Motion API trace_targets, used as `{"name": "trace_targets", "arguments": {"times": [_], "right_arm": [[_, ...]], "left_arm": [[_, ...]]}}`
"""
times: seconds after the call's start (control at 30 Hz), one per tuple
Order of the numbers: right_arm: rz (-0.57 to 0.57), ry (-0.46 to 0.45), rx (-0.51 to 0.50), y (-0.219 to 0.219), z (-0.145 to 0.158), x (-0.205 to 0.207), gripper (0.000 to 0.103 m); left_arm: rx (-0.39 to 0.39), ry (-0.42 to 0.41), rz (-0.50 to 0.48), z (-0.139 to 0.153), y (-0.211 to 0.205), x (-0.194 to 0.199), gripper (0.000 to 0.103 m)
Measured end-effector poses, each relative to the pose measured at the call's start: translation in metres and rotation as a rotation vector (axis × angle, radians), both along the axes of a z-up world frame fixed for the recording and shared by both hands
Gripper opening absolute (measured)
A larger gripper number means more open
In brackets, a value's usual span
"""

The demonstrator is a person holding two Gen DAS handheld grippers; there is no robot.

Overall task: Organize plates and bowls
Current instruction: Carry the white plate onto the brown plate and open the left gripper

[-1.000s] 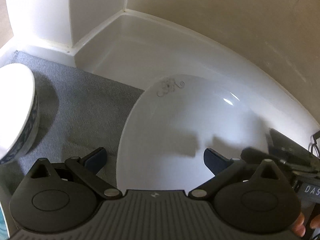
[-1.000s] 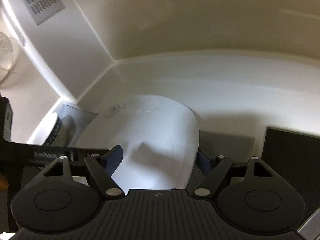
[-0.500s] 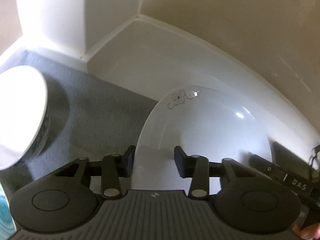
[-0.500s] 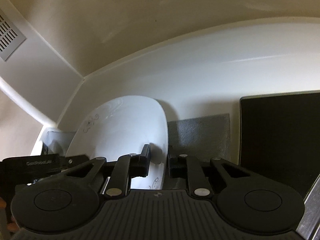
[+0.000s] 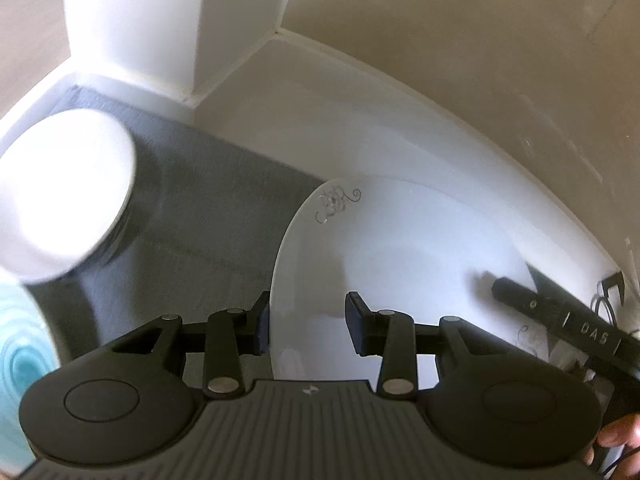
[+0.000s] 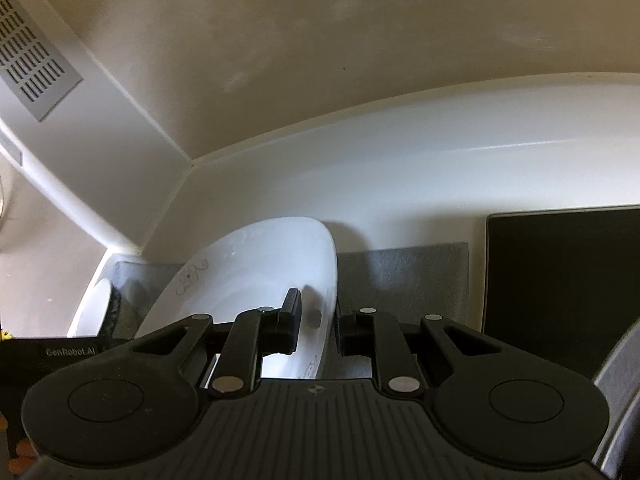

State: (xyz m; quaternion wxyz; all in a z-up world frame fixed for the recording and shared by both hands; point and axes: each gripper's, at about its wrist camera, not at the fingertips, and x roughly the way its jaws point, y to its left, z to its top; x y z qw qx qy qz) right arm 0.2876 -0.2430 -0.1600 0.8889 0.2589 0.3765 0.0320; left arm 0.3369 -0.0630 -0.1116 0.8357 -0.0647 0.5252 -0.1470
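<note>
A white plate with a small floral mark is held tilted above a grey mat. My left gripper is shut on the plate's left rim. My right gripper is shut on the plate's right rim. The right gripper body shows at the right of the left wrist view. A white bowl with a dark patterned outside stands on the mat to the left, blurred; it also shows in the right wrist view.
A white counter meets beige walls in a corner. A black mat lies to the right. A teal patterned dish shows at the left edge. A vent sits on the left wall.
Both grippers went from open beside the plate to shut on its opposite rims. The plate has been lifted and tilted up off the mat.
</note>
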Motion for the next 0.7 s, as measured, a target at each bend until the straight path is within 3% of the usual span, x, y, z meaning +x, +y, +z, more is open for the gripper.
{"name": "trace_targets", "arguments": {"times": [0.33, 0.7], "right_arm": [[0.013, -0.033, -0.010, 0.013, 0.022, -0.052, 0.019], [0.006, 0.012, 0.009, 0.037, 0.013, -0.114, 0.019]], "left_arm": [[0.012, -0.003, -0.031, 0.005, 0.016, -0.044, 0.042], [0.043, -0.006, -0.064, 0.007, 0.039, -0.101, 0.042]]}}
